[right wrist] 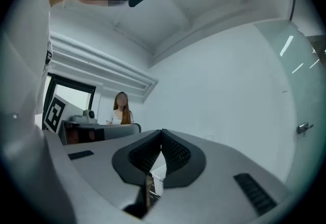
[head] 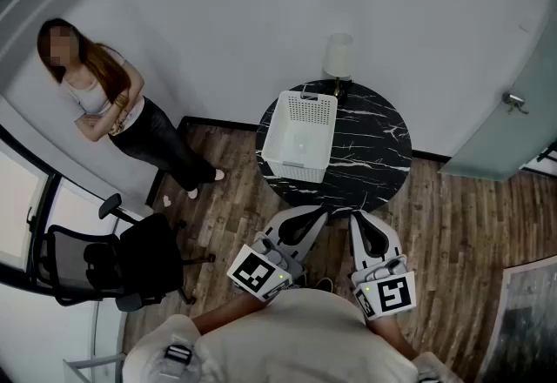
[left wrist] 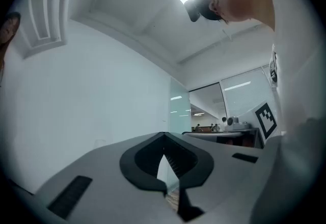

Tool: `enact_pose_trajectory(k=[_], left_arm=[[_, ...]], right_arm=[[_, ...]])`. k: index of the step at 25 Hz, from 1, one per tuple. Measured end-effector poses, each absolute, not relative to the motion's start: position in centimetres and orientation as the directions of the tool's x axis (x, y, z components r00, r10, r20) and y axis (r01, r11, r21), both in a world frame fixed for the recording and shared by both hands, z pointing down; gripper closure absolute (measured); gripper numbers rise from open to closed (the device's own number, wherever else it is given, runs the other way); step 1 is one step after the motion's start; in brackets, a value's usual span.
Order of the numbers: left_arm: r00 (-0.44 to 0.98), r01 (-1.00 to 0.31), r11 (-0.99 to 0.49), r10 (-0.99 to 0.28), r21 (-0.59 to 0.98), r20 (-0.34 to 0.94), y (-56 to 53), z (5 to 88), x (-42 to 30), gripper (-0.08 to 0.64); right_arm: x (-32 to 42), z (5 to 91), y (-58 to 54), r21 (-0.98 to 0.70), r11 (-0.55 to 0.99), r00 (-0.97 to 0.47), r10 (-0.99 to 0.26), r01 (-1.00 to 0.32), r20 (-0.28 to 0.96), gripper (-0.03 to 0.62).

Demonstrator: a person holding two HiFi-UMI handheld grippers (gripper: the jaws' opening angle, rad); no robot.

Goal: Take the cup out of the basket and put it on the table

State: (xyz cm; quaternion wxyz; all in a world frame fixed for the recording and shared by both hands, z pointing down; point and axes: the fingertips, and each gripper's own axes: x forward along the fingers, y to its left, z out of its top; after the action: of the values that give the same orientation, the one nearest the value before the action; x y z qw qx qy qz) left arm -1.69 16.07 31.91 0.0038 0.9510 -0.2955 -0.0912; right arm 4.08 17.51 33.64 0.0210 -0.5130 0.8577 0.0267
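Two grippers hang by the near edge of the black marble table point(head: 374, 142), the left gripper point(head: 320, 214) and the right gripper point(head: 355, 218) each with jaws closed tip to tip on nothing. On the table stands a white basket point(head: 306, 99), and the cup point(head: 300, 144) shows only as a faint pale shape inside it.

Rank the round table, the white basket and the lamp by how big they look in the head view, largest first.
1. Round table
2. White basket
3. Lamp, though it stands farthest from the camera, which shrinks it.
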Motion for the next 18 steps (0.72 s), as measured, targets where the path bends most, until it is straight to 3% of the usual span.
enact_pose_trajectory(k=[18], left_arm=[[0.81,-0.561,-0.824,-0.567,0.082,-0.152,16.5,32.8,-0.4,0.555]], right_arm=[[5.7,34.5,17.4,-0.038,0.469,-0.466,-0.883,-0.882,-0.059,0.584]])
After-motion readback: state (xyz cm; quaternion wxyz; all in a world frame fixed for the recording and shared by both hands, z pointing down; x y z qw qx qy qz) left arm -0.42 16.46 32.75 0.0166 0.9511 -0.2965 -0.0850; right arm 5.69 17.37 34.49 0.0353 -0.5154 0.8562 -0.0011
